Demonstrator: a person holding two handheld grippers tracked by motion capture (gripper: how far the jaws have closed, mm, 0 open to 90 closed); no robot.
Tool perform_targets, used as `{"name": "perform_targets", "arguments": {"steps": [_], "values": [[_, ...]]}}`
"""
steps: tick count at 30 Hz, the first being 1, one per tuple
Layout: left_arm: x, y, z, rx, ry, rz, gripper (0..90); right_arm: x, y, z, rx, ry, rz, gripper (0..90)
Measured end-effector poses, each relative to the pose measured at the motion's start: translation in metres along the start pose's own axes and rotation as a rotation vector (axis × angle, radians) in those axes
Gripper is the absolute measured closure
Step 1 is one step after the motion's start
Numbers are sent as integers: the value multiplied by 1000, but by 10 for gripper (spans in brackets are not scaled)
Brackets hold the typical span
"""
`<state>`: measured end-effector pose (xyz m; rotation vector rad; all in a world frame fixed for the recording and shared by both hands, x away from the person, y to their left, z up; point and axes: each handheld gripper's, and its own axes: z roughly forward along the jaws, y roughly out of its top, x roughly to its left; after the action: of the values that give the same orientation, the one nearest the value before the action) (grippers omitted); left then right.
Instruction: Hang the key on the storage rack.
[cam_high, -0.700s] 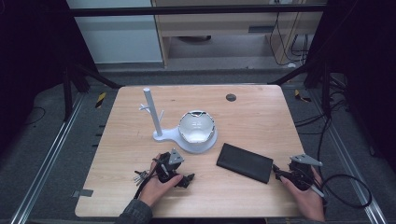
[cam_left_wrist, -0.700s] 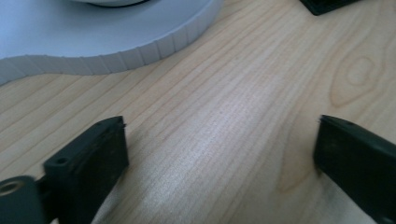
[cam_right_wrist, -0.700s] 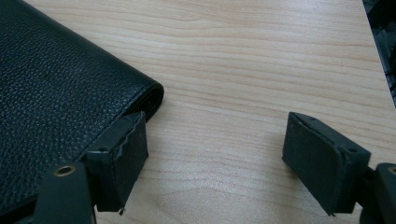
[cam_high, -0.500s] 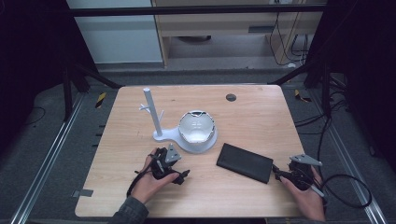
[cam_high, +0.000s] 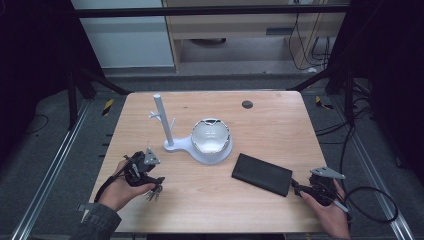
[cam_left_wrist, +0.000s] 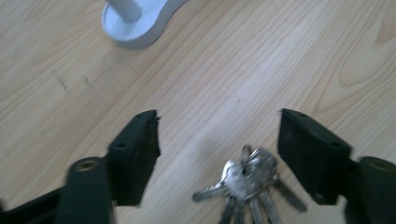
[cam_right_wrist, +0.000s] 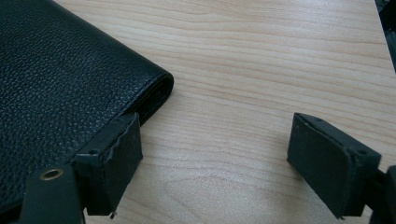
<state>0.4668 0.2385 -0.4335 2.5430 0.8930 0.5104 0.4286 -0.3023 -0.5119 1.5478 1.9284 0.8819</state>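
Plainly, with the left gripper spread wide over the keys lying loose near the white stand, closing off-centre could push the bunch aside, while the right gripper gapes empty beside the wallet.

Wooden table: keys, wallet, white stand.

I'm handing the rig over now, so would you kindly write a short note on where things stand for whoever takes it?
Left gripper: jaws open, low over the bunch of keys, which lies on the table between them, not gripped.
Right gripper: jaws open, nothing between them; one jaw sits at the corner of the black wallet.
White stand with its dish is mid-table, apart from both.
Done: nothing picked up yet.
Left: probably close on the keys and lift; the wallet is untouched.
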Motion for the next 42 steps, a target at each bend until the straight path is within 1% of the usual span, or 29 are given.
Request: {"name": "perform_targets", "arguments": {"steps": [1, 3, 4, 5, 6, 7, 9, 10, 12, 13, 16, 18, 21, 26, 27, 28, 29, 30, 32, 33, 35, 39, 42], "values": [[0, -2, 1, 15, -4, 6, 361, 0, 0, 0, -1, 1, 0, 181], [0, -7, 4, 44, -18, 15, 429, -1, -1, 0, -2, 0, -3, 182], [-1, -10, 6, 53, -26, 16, 443, -1, -1, -1, -2, 1, -2, 182], [-3, -13, 8, 62, -33, 18, 452, -2, -1, -1, -1, -2, -1, 182], [-4, -15, 9, 68, -38, 34, 476, -1, -1, -1, -2, 0, 2, 182], [-5, -18, 10, 66, -46, 39, 483, -1, -1, -1, -1, -1, 1, 181], [-6, -21, 11, 63, -51, 44, 468, -1, -1, -1, -1, -2, 1, 181], [-6, -25, 13, 67, -68, 43, 439, -1, -1, -1, 1, -2, 3, 181], [-5, -28, 14, 82, -68, 46, 400, -1, -1, -2, 1, -2, 3, 181], [-5, -29, 15, 85, -77, 43, 394, -1, -1, -2, 1, -2, 3, 181], [-3, -31, 16, 83, -85, 38, 389, -1, -1, -2, 1, -1, 3, 181], [-2, -32, 19, 90, -105, 29, 383, -1, -1, -1, 1, 0, 3, 180], [-3, -31, 21, 97, -102, 42, 367, -1, -1, -2, 1, 0, 3, 180], [-2, -31, 25, 99, -108, 44, 353, -1, -1, -1, 1, -2, 3, 179], [-1, -32, 27, 96, -117, 28, 343, -1, -1, -1, 1, -1, 2, 180], [1, -32, 27, 101, -130, 30, 345, -1, -1, -2, 2, -2, 1, 179], [0, -33, 28, 90, -137, 10, 345, -1, -1, -2, 2, -1, 0, 179], [0, -33, 28, 90, -137, 10, 345, -1, -1, -2, 2, -1, 0, 179], [4, -33, 28, 94, -184, -7, 379, -1, -1, -2, 2, 0, 1, 178], [4, -34, 28, 90, -202, -20, 430, -1, -1, -1, 2, 0, -1, 178], [3, -35, 27, 86, -201, -22, 462, -1, -1, -2, 2, 0, 0, 178], [0, -33, 24, 109, -196, -20, 637, -1, -1, -1, 2, 0, 0, 178], [-2, -31, 24, 124, -185, -30, 658, -1, -1, -1, 2, -1, 0, 178]]}}
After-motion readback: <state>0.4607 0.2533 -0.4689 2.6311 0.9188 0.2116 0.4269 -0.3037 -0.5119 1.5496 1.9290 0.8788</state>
